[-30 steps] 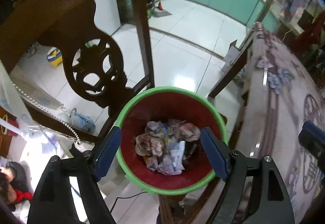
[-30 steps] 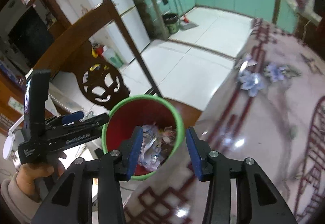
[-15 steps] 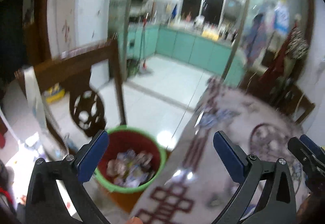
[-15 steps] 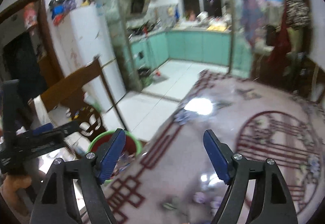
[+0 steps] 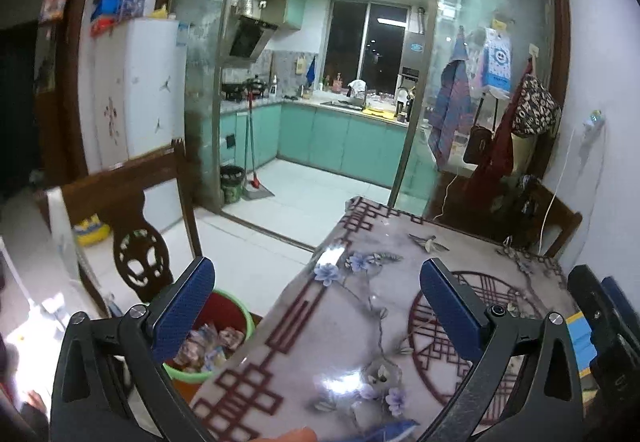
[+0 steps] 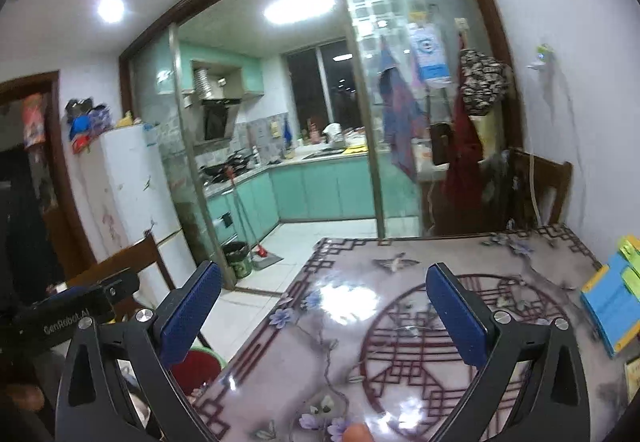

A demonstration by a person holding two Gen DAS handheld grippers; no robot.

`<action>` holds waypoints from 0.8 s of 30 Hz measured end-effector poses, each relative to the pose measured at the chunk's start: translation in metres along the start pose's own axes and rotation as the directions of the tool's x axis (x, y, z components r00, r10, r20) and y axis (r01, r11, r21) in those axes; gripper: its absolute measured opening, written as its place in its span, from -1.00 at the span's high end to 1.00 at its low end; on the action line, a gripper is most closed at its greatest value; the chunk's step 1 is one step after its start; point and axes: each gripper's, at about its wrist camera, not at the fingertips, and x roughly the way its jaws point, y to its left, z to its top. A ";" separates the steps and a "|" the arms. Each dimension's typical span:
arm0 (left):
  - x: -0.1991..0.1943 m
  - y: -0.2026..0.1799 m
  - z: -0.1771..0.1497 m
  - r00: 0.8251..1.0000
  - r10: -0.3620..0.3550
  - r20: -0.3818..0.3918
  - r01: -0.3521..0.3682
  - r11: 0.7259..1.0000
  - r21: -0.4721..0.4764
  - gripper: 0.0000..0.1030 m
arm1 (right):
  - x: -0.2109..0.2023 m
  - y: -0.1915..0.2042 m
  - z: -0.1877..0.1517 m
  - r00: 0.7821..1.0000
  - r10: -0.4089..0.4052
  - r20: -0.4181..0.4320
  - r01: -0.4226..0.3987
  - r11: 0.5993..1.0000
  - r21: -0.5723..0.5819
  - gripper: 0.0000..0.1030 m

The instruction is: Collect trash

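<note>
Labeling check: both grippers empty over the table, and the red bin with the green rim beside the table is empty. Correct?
Not quite. The bin is not empty: the left wrist view shows crumpled wrappers piled inside it. The rest holds: left gripper and right gripper grip nothing, over the table; the right's jaws are opening.

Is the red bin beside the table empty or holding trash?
Holding trash: crumpled wrappers lie inside the red bin, visible below its green rim in the left wrist view.

This was somebody's home, a dining room. A patterned table [image 5: 360, 322] and white fridge [image 5: 136, 89] stood by a kitchen with teal cabinets [image 5: 340, 141].
</note>
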 end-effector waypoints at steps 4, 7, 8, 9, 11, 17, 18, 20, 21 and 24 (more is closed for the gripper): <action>-0.011 -0.013 -0.003 1.000 -0.004 0.003 0.004 1.000 0.015 -1.00 | -0.009 -0.015 0.001 1.000 -0.006 -0.009 0.006 1.000 -0.012 -0.99; -0.015 -0.020 -0.005 1.000 -0.001 -0.008 0.002 1.000 0.022 -1.00 | -0.014 -0.026 0.001 1.000 -0.003 -0.020 0.003 1.000 -0.001 -0.99; -0.016 -0.022 -0.005 1.000 -0.001 -0.010 0.001 1.000 0.023 -1.00 | -0.016 -0.028 0.001 1.000 -0.003 -0.023 0.003 1.000 0.000 -0.99; -0.018 -0.022 -0.005 1.000 0.000 -0.011 0.001 1.000 0.025 -1.00 | -0.016 -0.032 0.000 1.000 -0.003 -0.025 0.003 1.000 -0.001 -0.99; -0.019 -0.026 -0.006 1.000 0.006 -0.014 -0.005 1.000 0.030 -1.00 | -0.018 -0.035 0.000 1.000 -0.001 -0.030 0.001 1.000 -0.005 -0.99; -0.018 -0.037 -0.006 1.000 0.005 -0.022 -0.003 0.998 0.055 -1.00 | -0.017 -0.041 -0.002 0.999 -0.008 -0.043 0.007 1.000 -0.010 -0.99; -0.018 -0.039 -0.007 1.000 0.004 -0.022 -0.003 0.998 0.058 -1.00 | -0.017 -0.043 -0.002 0.999 -0.008 -0.044 0.007 1.000 -0.010 -0.99; -0.019 -0.040 -0.007 1.000 0.004 -0.021 -0.002 0.998 0.064 -1.00 | -0.017 -0.045 -0.002 0.999 -0.004 -0.047 0.004 1.000 -0.013 -0.99; -0.019 -0.042 -0.007 1.000 0.005 -0.021 -0.003 0.998 0.066 -1.00 | -0.017 -0.046 -0.002 0.999 -0.004 -0.048 0.003 1.000 -0.014 -0.99; -0.017 -0.045 -0.006 1.000 0.011 -0.025 -0.009 0.998 0.068 -1.00 | -0.017 -0.047 -0.002 0.999 -0.007 -0.048 0.006 1.000 -0.020 -0.99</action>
